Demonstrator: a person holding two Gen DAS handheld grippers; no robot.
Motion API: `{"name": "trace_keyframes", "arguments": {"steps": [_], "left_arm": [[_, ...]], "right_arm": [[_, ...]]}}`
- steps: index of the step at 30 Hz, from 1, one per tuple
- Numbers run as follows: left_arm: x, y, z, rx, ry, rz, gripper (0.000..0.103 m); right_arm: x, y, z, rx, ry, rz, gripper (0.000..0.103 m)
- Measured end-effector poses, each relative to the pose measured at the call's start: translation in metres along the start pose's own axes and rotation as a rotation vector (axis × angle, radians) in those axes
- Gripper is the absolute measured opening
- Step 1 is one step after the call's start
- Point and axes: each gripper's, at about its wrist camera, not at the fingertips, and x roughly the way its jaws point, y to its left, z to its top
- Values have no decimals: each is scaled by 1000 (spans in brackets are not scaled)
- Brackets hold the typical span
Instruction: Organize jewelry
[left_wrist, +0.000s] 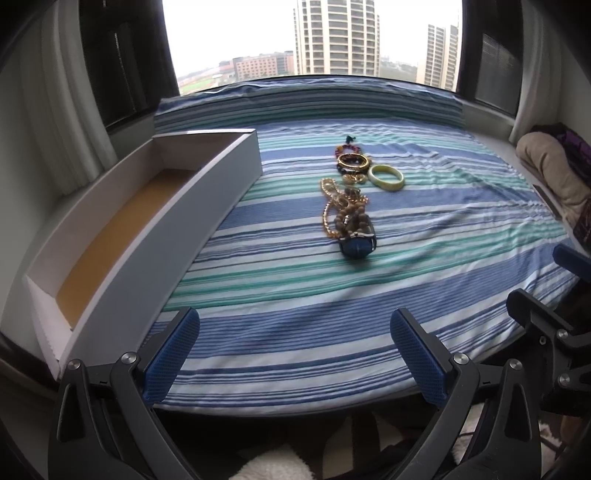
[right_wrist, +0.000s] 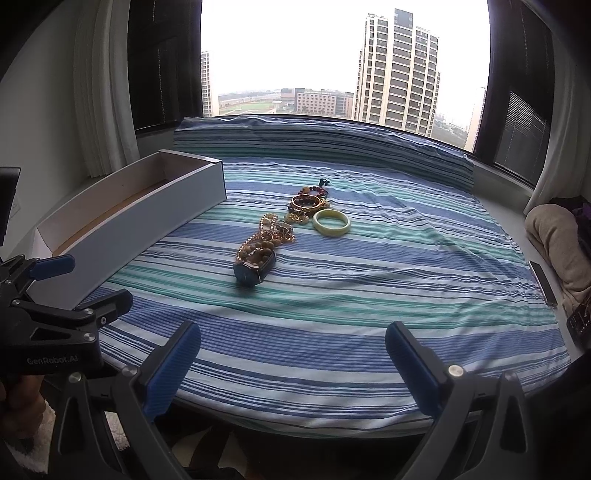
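Jewelry row (left_wrist: 349, 195) running lengthwise toward window, beside long box (left_wrist: 147, 236)

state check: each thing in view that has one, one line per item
left gripper: open, holding nothing
right gripper: open, holding nothing
white box: lidless, nothing visible inside
wristwatch: on the striped sheet, tangled with the beads
wooden bead strand: piled on the watch
gold chain: loose on sheet
pale green bangle: lying flat, apart
gold bangle: lying flat
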Motion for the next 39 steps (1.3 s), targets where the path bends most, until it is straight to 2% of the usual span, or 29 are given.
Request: {"name": "trace_keyframes", "arguments": {"steps": [27,39], "left_arm": [[4,6,1,-22,13,4,103],[10,9,-1,-43,30,-3,102]], "right_arm": [[5,2,1,-13,8,11,102],[12,4,1,-8,29,50,102]]}}
